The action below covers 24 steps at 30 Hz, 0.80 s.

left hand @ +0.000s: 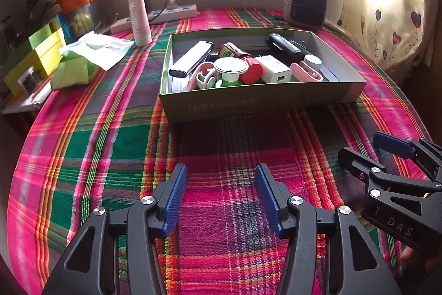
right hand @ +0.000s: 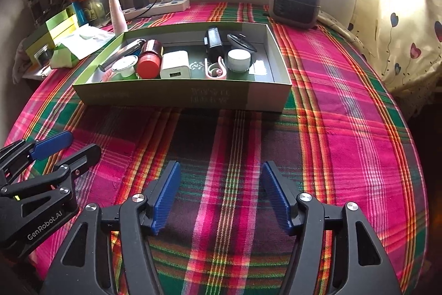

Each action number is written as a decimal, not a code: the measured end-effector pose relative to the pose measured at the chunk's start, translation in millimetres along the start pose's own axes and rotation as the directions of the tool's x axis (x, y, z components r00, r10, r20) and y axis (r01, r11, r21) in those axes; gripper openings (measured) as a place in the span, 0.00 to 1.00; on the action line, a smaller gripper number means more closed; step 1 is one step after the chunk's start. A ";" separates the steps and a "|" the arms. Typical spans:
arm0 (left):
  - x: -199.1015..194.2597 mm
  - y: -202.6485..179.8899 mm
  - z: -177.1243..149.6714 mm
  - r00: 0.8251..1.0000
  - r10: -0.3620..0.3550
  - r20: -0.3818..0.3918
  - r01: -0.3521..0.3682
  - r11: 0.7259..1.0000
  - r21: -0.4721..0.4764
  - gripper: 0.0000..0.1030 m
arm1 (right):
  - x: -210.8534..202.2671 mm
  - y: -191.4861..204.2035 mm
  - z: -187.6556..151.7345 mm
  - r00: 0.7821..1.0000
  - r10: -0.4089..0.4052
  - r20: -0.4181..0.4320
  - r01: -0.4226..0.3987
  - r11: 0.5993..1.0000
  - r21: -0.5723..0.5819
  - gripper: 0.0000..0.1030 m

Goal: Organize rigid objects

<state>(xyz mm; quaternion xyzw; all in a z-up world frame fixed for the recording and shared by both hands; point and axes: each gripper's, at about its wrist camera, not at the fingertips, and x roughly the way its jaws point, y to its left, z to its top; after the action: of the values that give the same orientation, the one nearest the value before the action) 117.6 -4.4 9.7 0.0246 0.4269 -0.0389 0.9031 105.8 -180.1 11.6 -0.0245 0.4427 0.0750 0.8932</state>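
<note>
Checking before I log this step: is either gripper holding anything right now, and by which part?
Nothing is held. The left gripper and right gripper both stand open over the plaid cloth, short of the box.

We carry two matching black plastic grippers. The left gripper (left hand: 221, 197) has two angular arms with triangular cut-outs, round silver screws at the joints and ribbed blue pads (left hand: 176, 201). The right gripper (right hand: 221, 195) is built the same, its blue pads (right hand: 165, 198) ribbed too. White lettering marks the side housings: "GenRobot.AI" on the left, "DAS" on the right.
</note>
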 end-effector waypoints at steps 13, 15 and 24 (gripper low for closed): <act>1.4 -1.6 1.2 1.000 0.007 -0.002 -0.007 1.000 -0.012 0.54 | 0.1 -1.6 0.3 1.000 -0.007 -0.006 0.007 1.000 0.009 0.70; 1.4 -1.7 1.2 1.000 0.007 -0.002 -0.007 1.000 -0.012 0.54 | 0.4 -1.6 0.7 1.000 -0.007 -0.006 0.007 1.000 0.009 0.70; 1.3 -1.8 1.1 1.000 0.007 -0.002 -0.007 1.000 -0.012 0.54 | 0.1 -1.4 0.8 1.000 -0.007 -0.006 0.007 1.000 0.009 0.70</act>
<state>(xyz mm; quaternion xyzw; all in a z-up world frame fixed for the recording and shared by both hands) 119.1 -6.3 9.4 0.0209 0.4280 -0.0331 0.9029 106.7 -181.4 12.0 -0.0221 0.4458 0.0695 0.8922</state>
